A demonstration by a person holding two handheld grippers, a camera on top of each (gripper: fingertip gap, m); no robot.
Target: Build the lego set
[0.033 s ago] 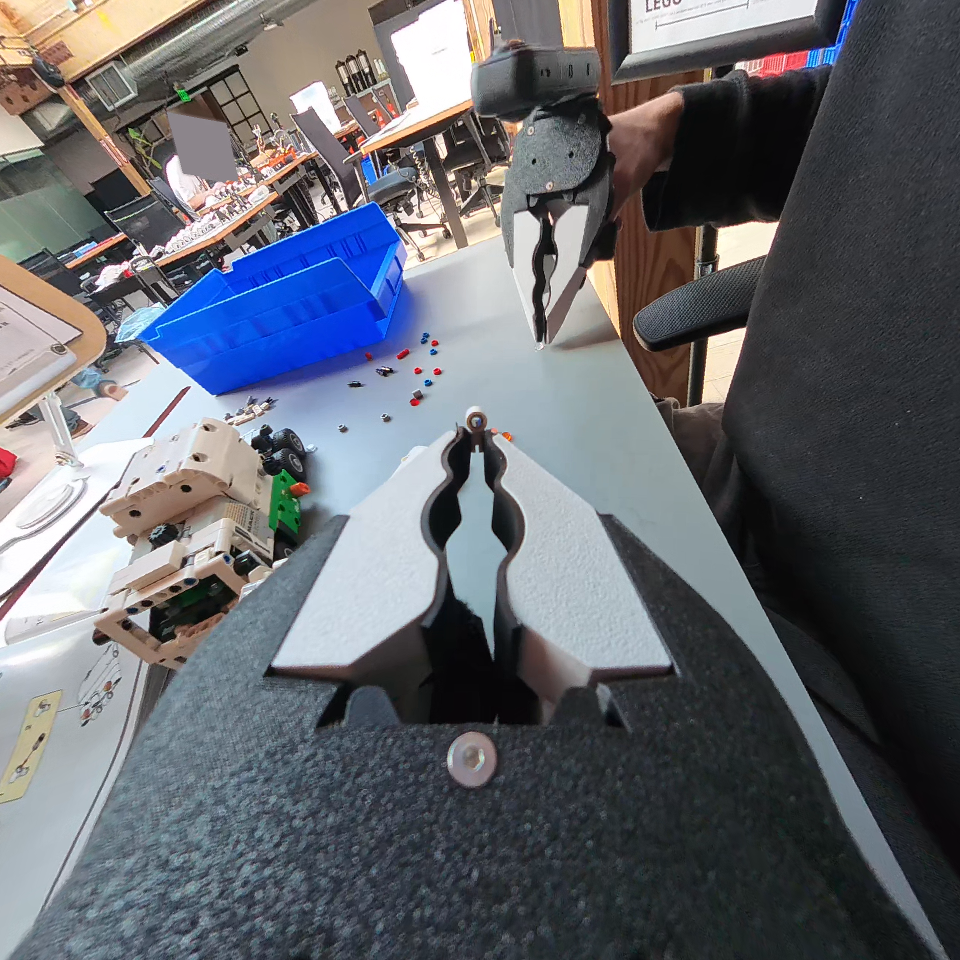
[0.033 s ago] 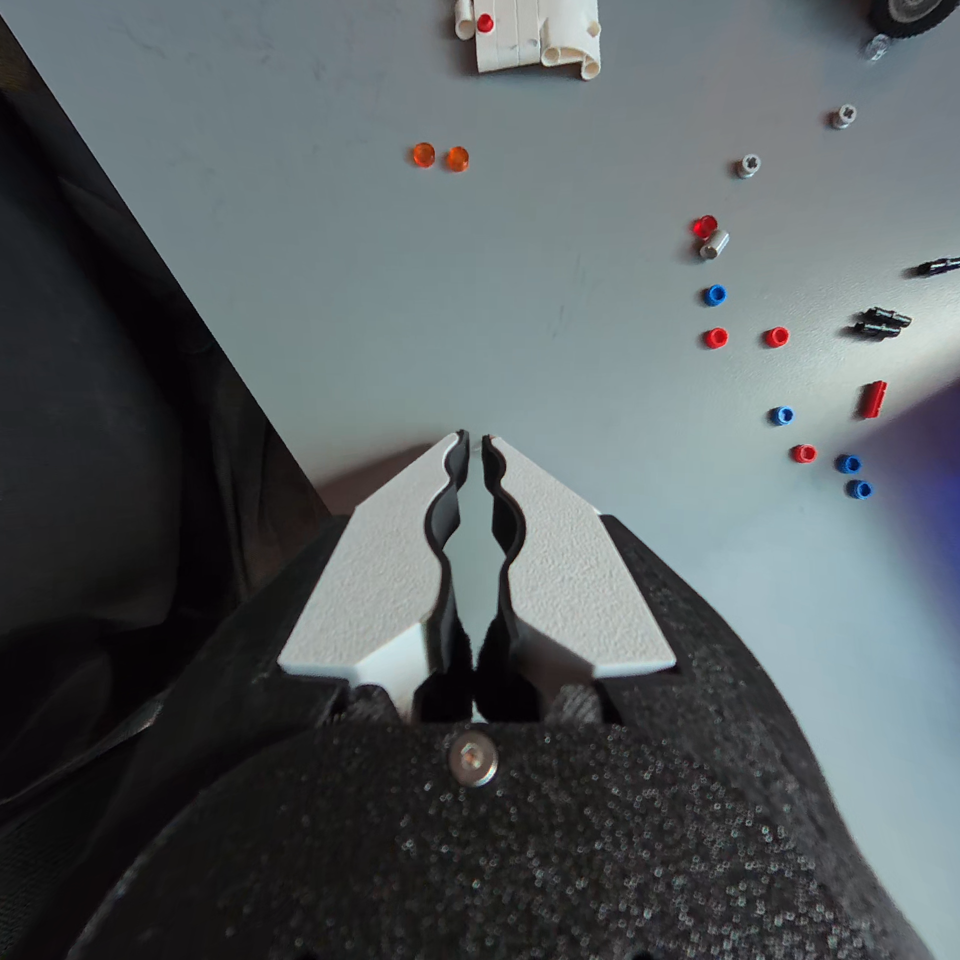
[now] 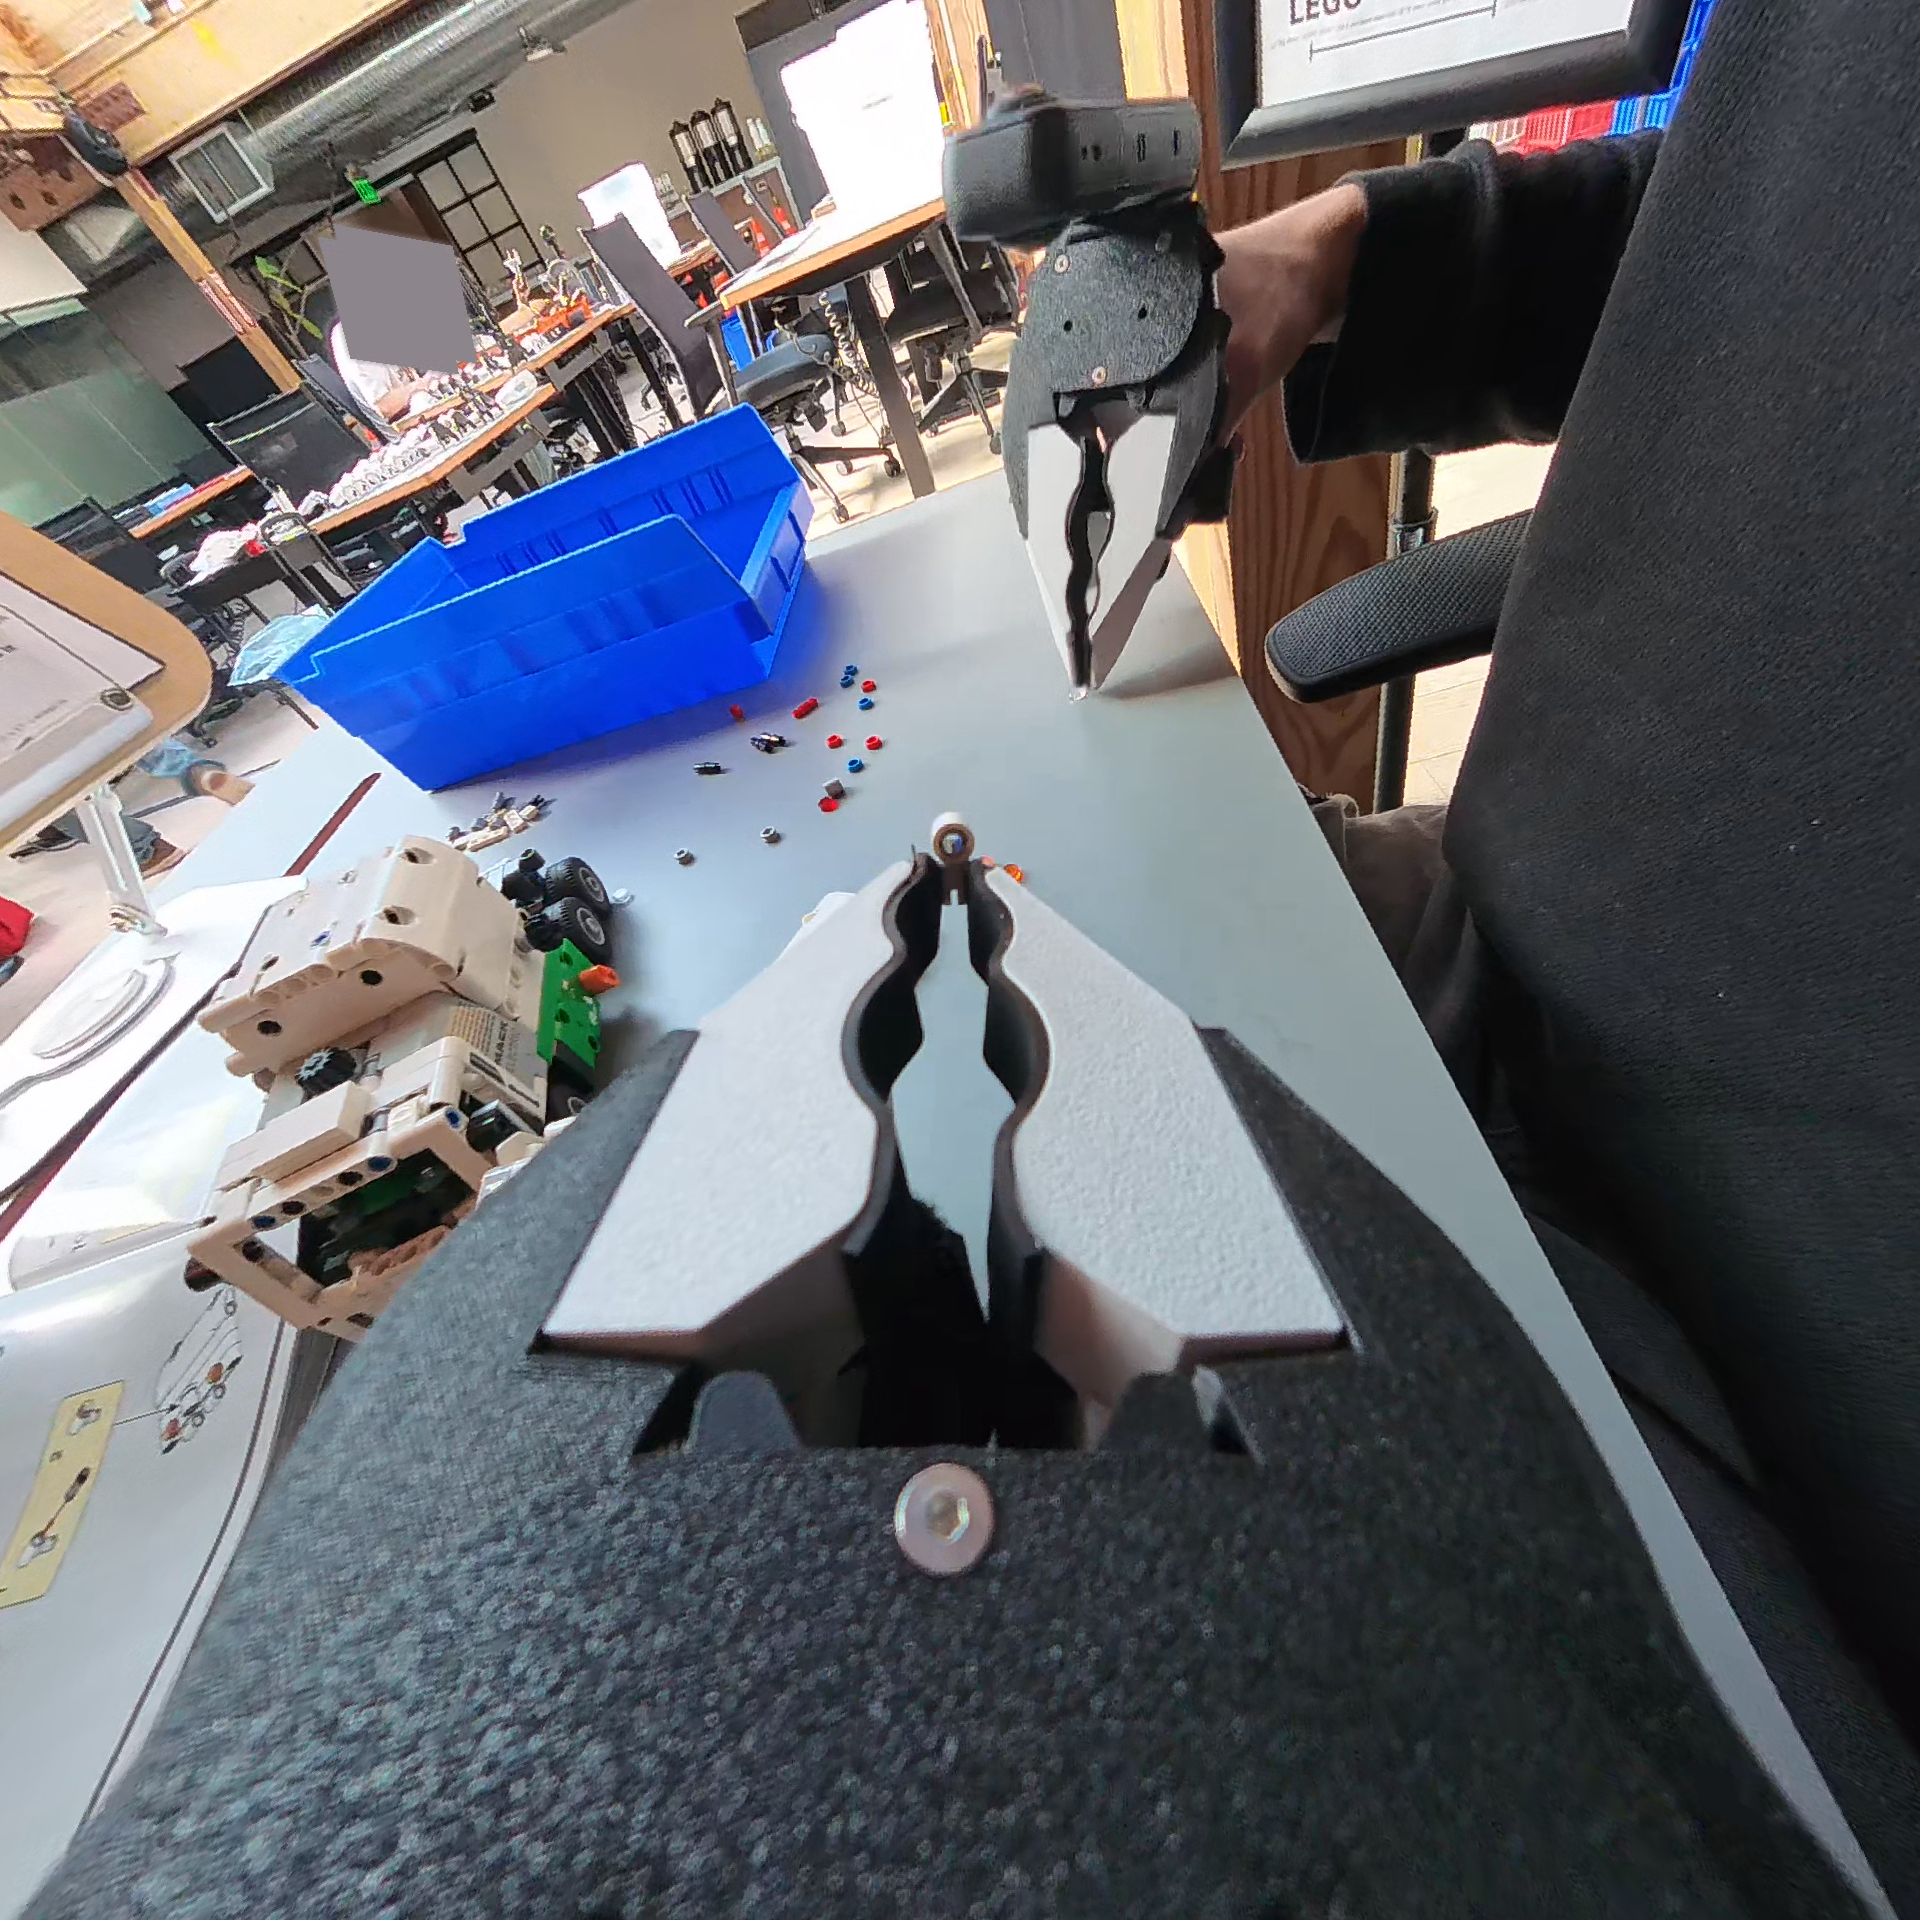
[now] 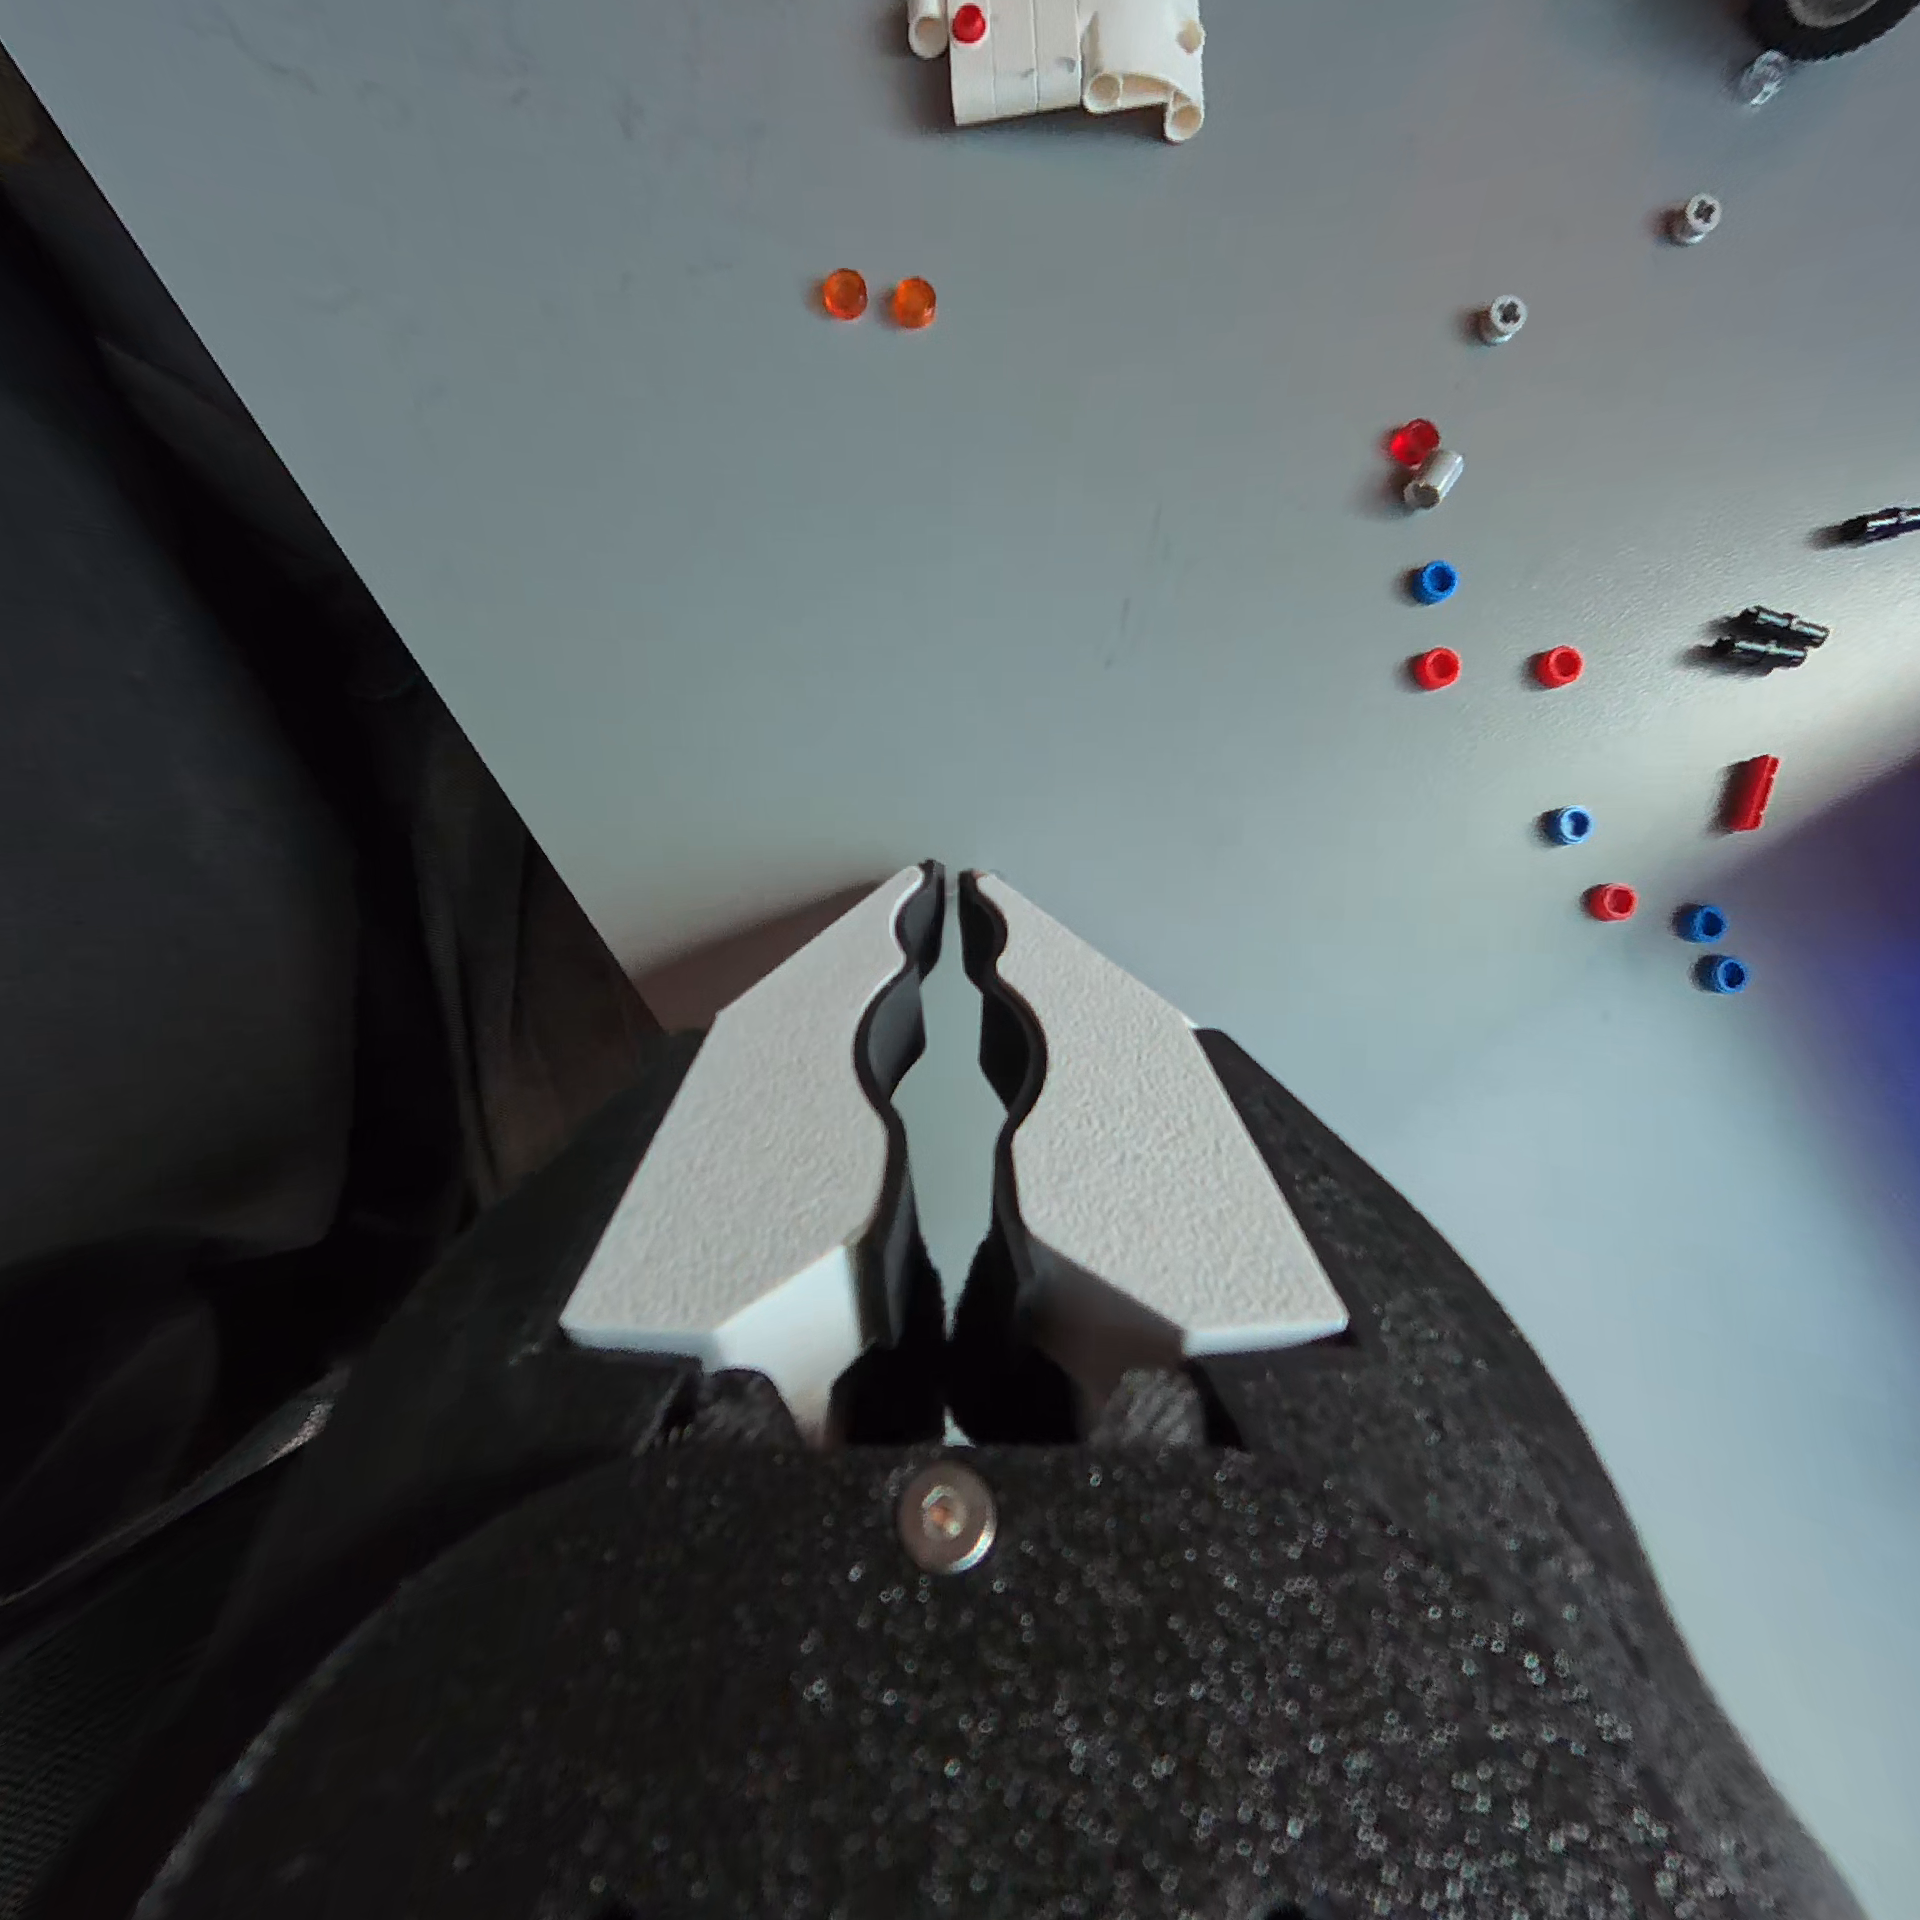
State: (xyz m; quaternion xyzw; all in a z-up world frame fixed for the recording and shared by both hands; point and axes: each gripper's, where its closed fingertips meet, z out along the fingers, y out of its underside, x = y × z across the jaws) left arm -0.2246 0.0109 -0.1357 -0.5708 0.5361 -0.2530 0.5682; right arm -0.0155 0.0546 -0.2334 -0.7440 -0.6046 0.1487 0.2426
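My left gripper [image 3: 951, 873] is shut on a small white round piece with a dark hole [image 3: 951, 837], held above the grey table [image 3: 1143, 831]. A part-built white and tan truck model [image 3: 384, 1060] with green parts and black wheels lies to its left. My right gripper [image 4: 943, 875] is shut with only a thin slit between the tips, and I see nothing in it. In the left wrist view it [image 3: 1081, 675] points down with its tips at the table near the right edge. Two orange studs [image 4: 878, 298] and a white sub-assembly [image 4: 1075, 62] lie ahead of it.
A blue bin [image 3: 582, 623] stands at the back of the table. Small red, blue, grey and black pieces [image 4: 1558, 665] are scattered between the bin and the grippers. An instruction sheet [image 3: 94, 1455] lies at the left. A person's dark clothing [image 3: 1714, 935] borders the table's right edge. The tips of one gripper are about 25 cm away from the tips of the other.
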